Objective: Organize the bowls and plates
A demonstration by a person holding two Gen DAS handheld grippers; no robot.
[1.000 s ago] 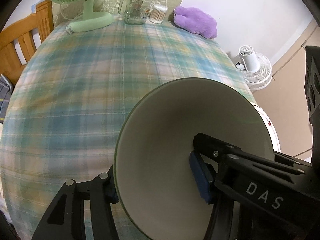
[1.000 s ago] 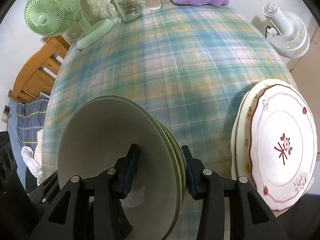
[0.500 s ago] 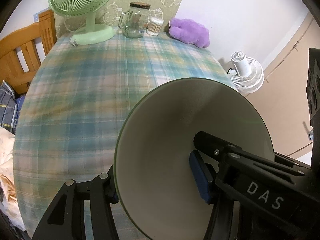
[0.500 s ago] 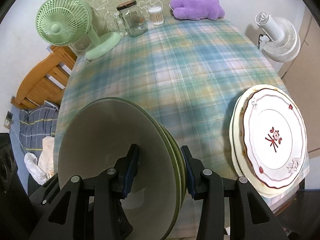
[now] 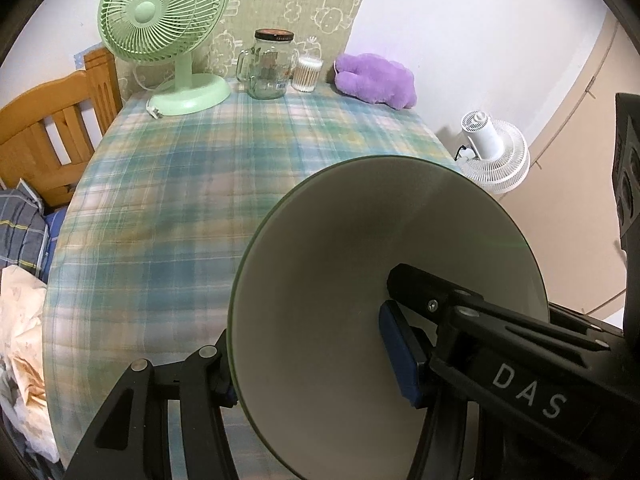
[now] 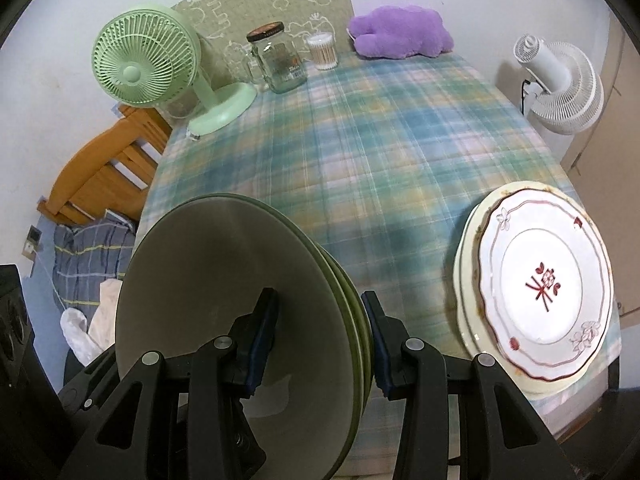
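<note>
My left gripper (image 5: 316, 356) is shut on the rim of a pale green bowl (image 5: 360, 264), one pad inside, one outside, held above the plaid tablecloth (image 5: 192, 184). My right gripper (image 6: 320, 340) is shut on the rims of nested green bowls (image 6: 224, 288), held above the table's near left part. A stack of white plates (image 6: 540, 292) with red trim lies on the table's near right corner in the right wrist view. The left gripper's bowl hides the table's right part in its own view.
At the table's far edge stand a green desk fan (image 5: 168, 40), a glass jar with a handle (image 5: 268, 68), a cotton-swab box (image 5: 306, 74) and a purple plush toy (image 5: 376, 80). A wooden chair (image 5: 44, 128) is left, a white floor fan (image 5: 492, 152) right.
Both grippers have risen and pulled back from the table with their bowls; more of the wall and far edge shows. The grips have not changed.
</note>
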